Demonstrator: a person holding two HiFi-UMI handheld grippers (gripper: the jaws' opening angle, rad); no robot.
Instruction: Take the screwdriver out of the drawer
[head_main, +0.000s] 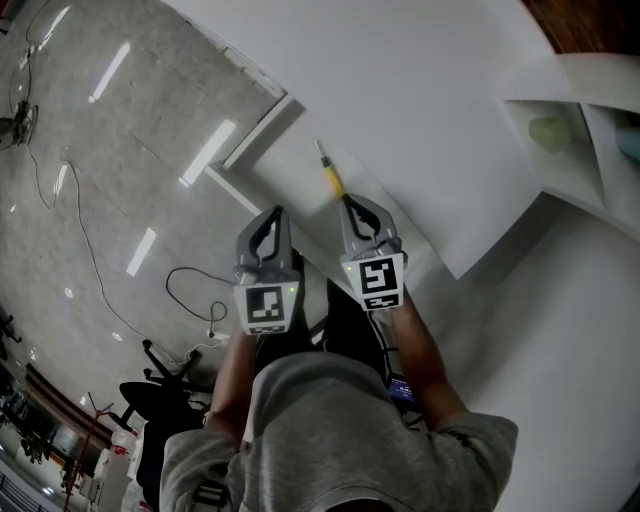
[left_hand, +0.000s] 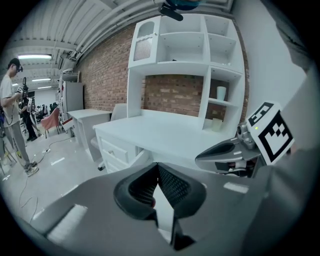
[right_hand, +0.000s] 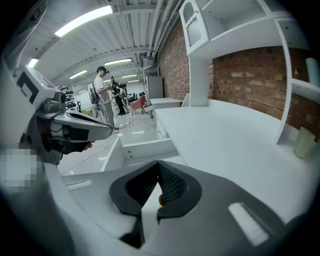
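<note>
My right gripper (head_main: 350, 203) (right_hand: 158, 166) is shut on a yellow-handled screwdriver (head_main: 331, 180), whose metal tip points away over the open white drawer (head_main: 285, 165) (right_hand: 145, 145). In the right gripper view only a bit of yellow and red handle (right_hand: 160, 200) shows behind the closed jaws. My left gripper (head_main: 277, 212) (left_hand: 157, 166) hangs beside it on the left, its jaw tips meeting with nothing between them. The drawer stands pulled out from under the white desk (head_main: 420, 90). Each gripper shows in the other's view: the right gripper (left_hand: 220, 152) and the left gripper (right_hand: 92, 131).
A white shelf unit holding a pale cup (head_main: 548, 133) (left_hand: 221, 93) stands on the desk. Cables (head_main: 190, 290) trail over the glossy floor, with a black chair base (head_main: 160, 390) near my feet. People (left_hand: 12, 115) (right_hand: 102, 95) stand farther off. A second white desk (left_hand: 85, 120) is to the left.
</note>
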